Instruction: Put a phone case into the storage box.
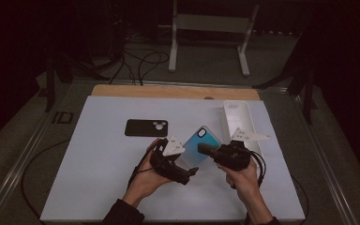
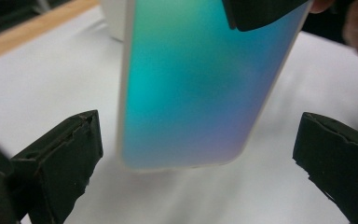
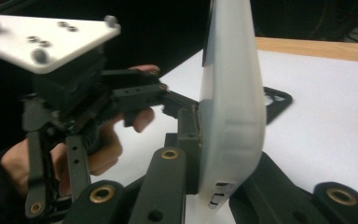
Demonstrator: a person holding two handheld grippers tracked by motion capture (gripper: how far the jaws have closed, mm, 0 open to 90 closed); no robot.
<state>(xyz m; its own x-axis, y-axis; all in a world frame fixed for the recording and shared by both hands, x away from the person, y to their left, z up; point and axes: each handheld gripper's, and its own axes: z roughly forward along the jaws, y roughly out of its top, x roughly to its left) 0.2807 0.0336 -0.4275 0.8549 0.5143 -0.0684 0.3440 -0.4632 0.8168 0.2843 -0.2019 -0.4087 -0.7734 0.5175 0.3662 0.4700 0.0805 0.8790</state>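
Iridescent blue-green phone case (image 2: 191, 88): top cut off by left gripper view's edge; lower corner blurred.

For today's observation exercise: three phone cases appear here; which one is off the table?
The blue-green case, clamped in the right gripper; the black case and white case lie flat on the table.

Worktop (image 1: 98, 187): one phone case (image 1: 146, 127) lies flat left of centre, towards the far edge. A second case (image 1: 238, 117) lies near the far right corner, lengthwise along the right edge. A third case (image 1: 198, 145) is held clear of the surface at mid-worktop, between the two hand-held grippers: left hand-held gripper (image 1: 190, 172) on its near-left side, right hand-held gripper (image 1: 205, 149) on its right. Behind the far edge, a frame stand (image 1: 211, 28) on the floor.
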